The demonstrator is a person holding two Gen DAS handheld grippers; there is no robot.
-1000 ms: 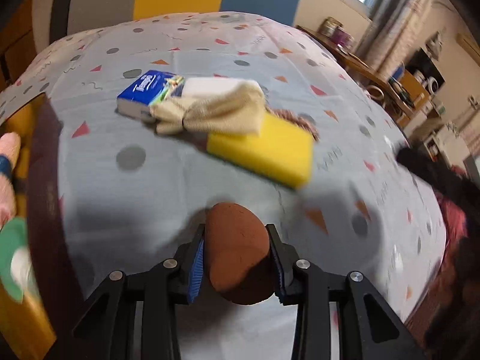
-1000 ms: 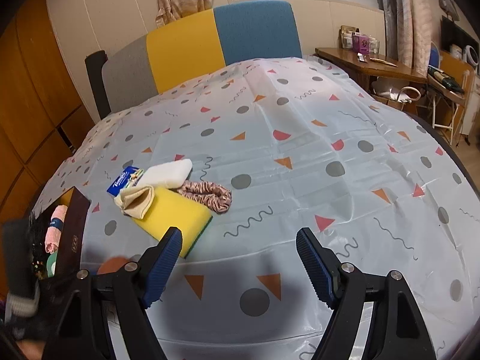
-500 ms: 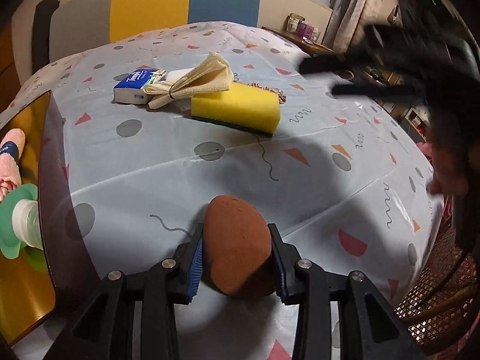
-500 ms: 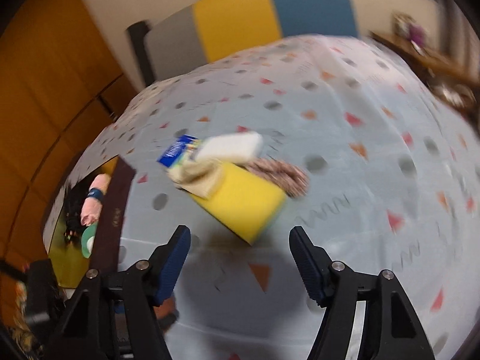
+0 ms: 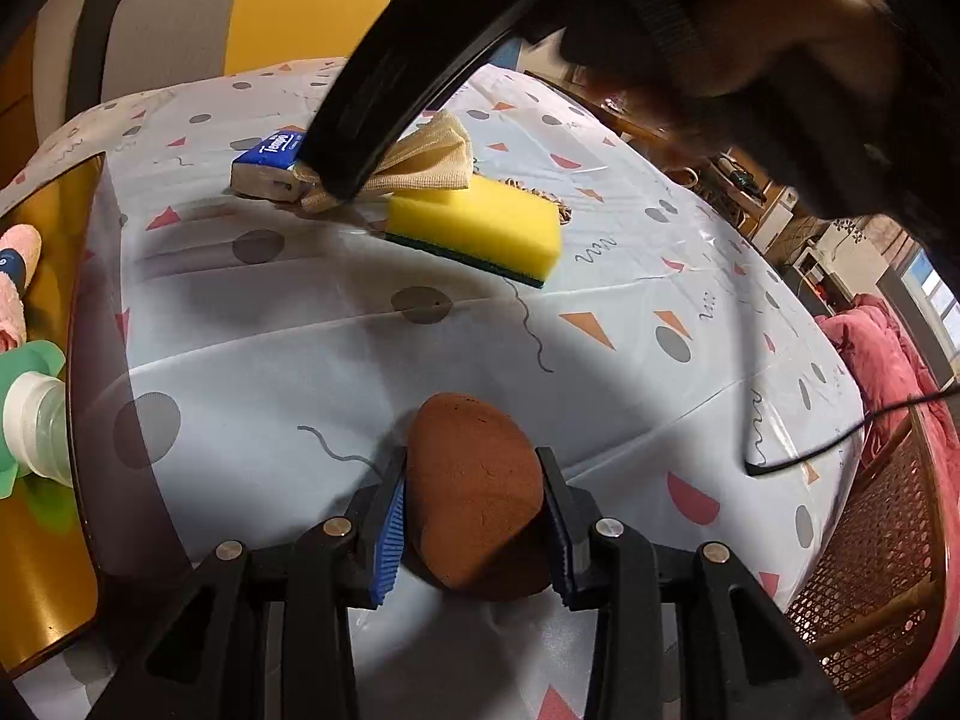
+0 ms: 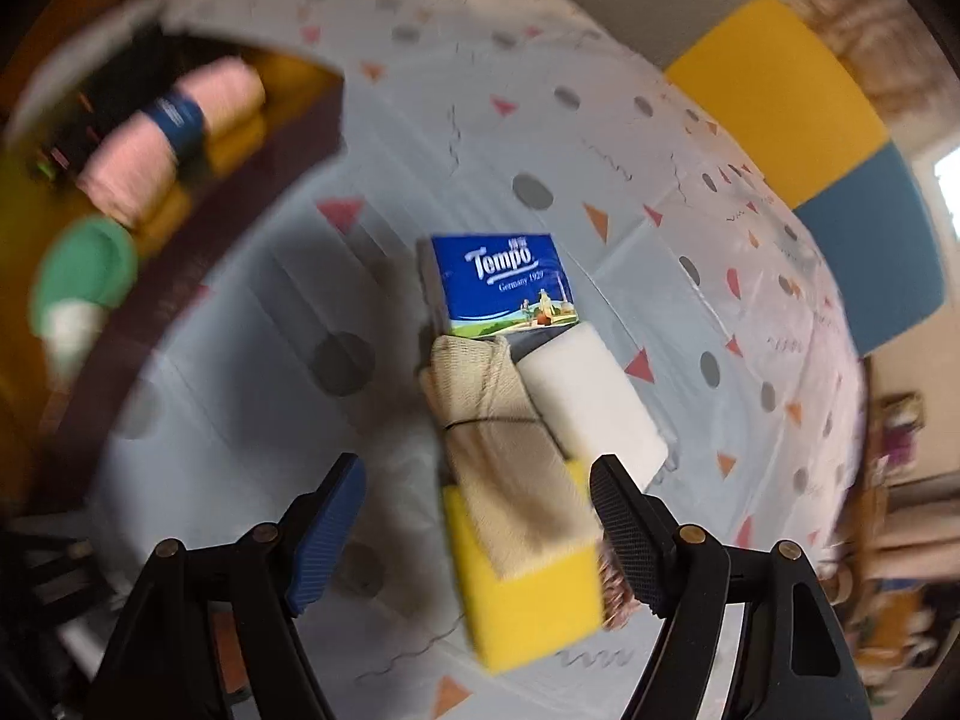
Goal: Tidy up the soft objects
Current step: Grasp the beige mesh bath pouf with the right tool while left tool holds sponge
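Observation:
My left gripper [image 5: 474, 516] is shut on a brown egg-shaped sponge [image 5: 474, 498] just above the patterned tablecloth [image 5: 300, 360]. Farther back lie a yellow sponge [image 5: 474, 225], a tied beige cloth [image 5: 432, 171] and a blue tissue pack [image 5: 270, 159]. My right gripper [image 6: 474, 480] hovers over that pile with its jaws opening. The beige cloth [image 6: 504, 450] and the yellow sponge [image 6: 528, 600] lie below the gap, and the pads touch neither. A white sponge [image 6: 594, 396] and the tissue pack [image 6: 504, 276] lie beside them. A striped scrunchie [image 6: 612, 588] peeks out by the right finger.
A dark-rimmed box [image 5: 90, 360] at the left holds a rolled pink towel [image 6: 168, 138] and a green-capped bottle [image 6: 84, 264]. A grey, yellow and blue seat back [image 6: 774, 90] stands behind the table. A black cable [image 5: 840, 438] crosses the right edge, next to a wicker chair [image 5: 870, 570].
The right gripper swung left and rolled, from facing the open table to hovering over the pile; its finger now crosses the left wrist view. The left gripper shifted a little, still holding the brown sponge.

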